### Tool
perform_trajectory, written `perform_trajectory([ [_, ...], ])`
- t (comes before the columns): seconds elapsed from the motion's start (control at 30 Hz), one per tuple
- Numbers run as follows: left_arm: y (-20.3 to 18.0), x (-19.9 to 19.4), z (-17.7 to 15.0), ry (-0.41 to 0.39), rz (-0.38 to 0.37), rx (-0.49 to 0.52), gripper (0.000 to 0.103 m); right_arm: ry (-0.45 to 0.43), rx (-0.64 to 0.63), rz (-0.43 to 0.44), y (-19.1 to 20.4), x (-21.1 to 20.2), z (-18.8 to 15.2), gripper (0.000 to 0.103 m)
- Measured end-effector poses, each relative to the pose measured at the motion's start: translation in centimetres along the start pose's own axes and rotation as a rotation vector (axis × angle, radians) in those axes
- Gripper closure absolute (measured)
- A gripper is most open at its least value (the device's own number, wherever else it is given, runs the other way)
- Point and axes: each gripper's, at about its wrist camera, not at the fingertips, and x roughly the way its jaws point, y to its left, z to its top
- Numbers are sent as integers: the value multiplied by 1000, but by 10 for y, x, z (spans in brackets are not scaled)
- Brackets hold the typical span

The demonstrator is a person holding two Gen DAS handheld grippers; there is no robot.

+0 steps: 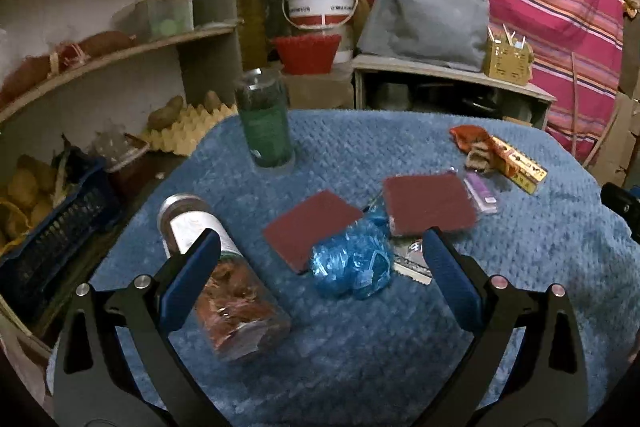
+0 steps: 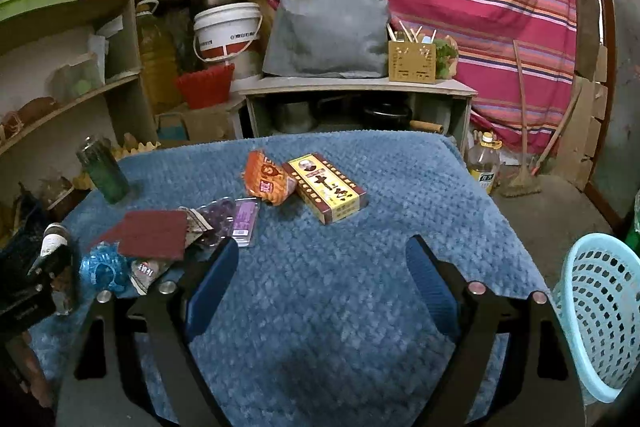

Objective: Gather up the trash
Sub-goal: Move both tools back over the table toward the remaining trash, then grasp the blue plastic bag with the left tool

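Approaching the trash on the blue cloth (image 2: 360, 307) with both tools empty and spread wide: left gripper (image 1: 320, 259) over the crumpled blue plastic (image 1: 352, 267), right gripper (image 2: 322, 267) over bare cloth, short of the yellow box (image 2: 326, 187). Lower straight, centre one piece between the pads, close fully before lifting; avoid the lying jar (image 1: 224, 275). Carry to the light-blue basket (image 2: 600, 315) beside the table. Count: two maroon sheets (image 1: 312, 223) (image 1: 430, 203), one orange wrapper (image 2: 268, 179), one box, one purple pack (image 2: 246, 221), two jars.

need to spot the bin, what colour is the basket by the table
Light blue basket with holes, clearest in the right wrist view.
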Motion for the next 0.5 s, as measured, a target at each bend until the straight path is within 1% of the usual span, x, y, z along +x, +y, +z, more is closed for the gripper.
perform_trajectory([
  [0.17,-7,18,-4,20,-34,11,6,9,-7,-15,1,8,1,19],
  [0.3,-17,37,-6,69,-44,30,6,12,22,-15,-5,12,4,19],
  [0.37,-19,48,-6,112,-58,34,13,21,40,-14,-8,16,5,19],
  [0.4,-19,52,-5,128,-75,33,18,25,46,-13,-9,18,5,19],
  [0.47,-19,60,-5,149,-83,27,25,31,45,-15,-9,20,5,19],
  [0.5,-20,63,-4,156,-79,32,33,34,41,-17,-9,22,5,19],
])
